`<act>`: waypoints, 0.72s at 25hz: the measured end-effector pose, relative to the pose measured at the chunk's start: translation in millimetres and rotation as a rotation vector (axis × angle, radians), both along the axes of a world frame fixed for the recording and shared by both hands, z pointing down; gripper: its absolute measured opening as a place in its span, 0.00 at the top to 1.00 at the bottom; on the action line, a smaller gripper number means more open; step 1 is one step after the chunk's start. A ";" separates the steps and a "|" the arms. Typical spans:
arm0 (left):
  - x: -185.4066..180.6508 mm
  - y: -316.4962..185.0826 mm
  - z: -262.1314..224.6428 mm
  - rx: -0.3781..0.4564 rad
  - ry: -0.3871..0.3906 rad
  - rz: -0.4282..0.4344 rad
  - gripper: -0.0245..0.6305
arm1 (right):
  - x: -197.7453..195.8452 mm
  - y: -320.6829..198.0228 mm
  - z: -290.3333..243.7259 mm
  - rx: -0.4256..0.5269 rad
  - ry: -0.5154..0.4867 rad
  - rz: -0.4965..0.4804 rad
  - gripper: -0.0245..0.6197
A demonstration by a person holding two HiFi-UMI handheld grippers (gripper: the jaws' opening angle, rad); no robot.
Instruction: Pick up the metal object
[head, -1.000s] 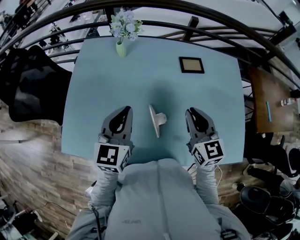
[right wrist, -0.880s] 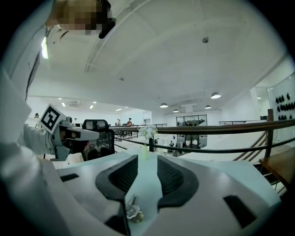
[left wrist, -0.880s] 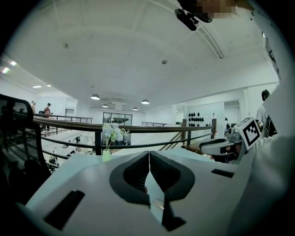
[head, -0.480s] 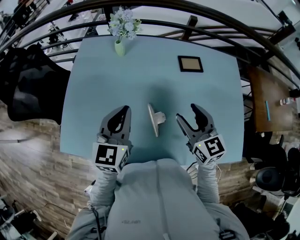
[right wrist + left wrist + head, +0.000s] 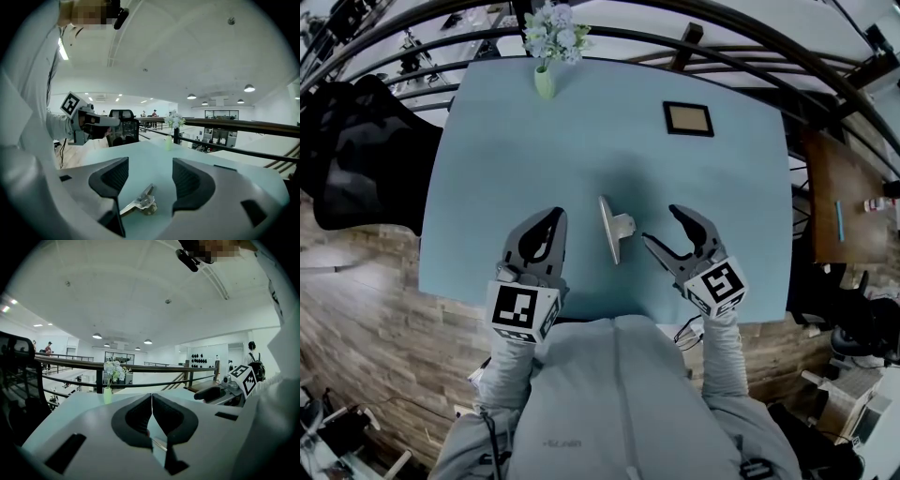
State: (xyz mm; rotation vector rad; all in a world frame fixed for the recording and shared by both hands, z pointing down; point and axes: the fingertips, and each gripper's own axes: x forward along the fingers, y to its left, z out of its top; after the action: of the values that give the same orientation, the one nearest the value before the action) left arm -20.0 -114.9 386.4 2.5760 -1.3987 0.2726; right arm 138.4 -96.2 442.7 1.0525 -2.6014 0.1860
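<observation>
The left gripper (image 5: 554,219) is hovering over the table's (image 5: 478,169) near edge with its jaws pressed together, empty. The right gripper (image 5: 661,225) has just been opening its jaws; nothing is sitting between them. The metal object (image 5: 612,227) is lying on the table between the grippers, just beside the right jaws. Beyond it, a picture frame (image 5: 687,118) and a flower vase (image 5: 545,82) are resting.

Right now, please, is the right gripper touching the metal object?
Apart: head view shows table between right gripper and metal object; its empty jaws have just been opening.
</observation>
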 end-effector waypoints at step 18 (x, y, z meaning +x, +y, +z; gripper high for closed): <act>-3.5 6.6 33.5 -0.069 -0.010 -0.021 0.92 | -31.1 7.1 140.8 -0.280 0.167 -0.226 0.50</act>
State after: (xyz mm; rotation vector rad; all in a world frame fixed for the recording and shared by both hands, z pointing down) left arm -23.6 -108.3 419.8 2.5062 -1.3942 0.3258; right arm 107.3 -89.1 583.5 0.6445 -2.4308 0.3782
